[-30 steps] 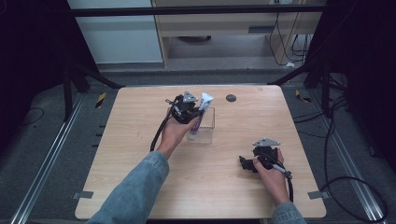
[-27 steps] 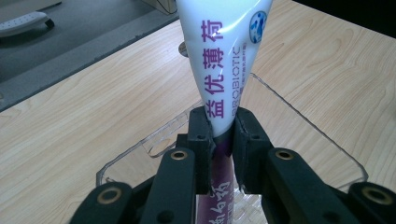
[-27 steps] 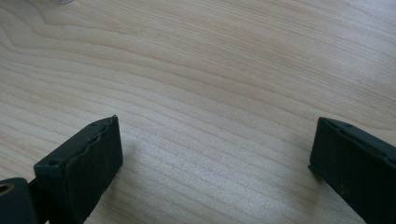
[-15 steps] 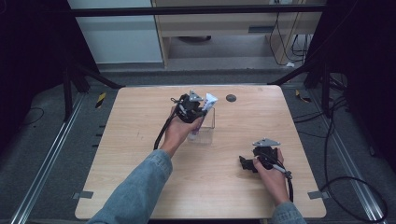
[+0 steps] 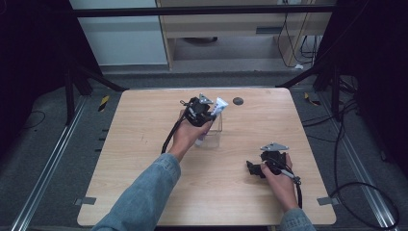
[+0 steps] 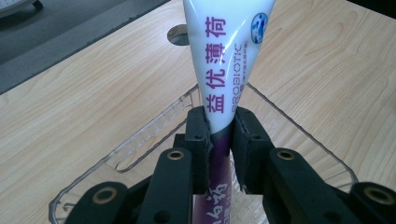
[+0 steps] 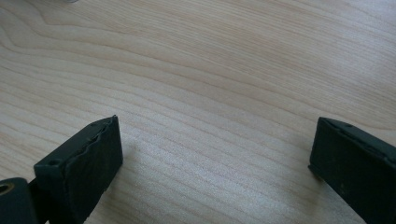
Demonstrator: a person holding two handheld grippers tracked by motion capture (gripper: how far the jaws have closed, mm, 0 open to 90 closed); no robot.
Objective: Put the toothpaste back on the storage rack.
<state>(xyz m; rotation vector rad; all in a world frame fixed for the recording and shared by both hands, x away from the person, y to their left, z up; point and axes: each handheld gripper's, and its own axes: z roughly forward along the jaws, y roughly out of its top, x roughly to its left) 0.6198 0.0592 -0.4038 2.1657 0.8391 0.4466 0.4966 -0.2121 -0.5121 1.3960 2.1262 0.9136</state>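
Both left tongs (clamped on tube) now farther over clear tray.

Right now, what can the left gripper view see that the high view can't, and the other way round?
Left gripper view: purple writing, including "PROBIOTIC", on the white tube, with the jaws pressed on its sides. High view: the person's blue sleeve, the right gripper held low over the table, and the floor around. Both: the tube, the left gripper, the clear box, the wooden tabletop.
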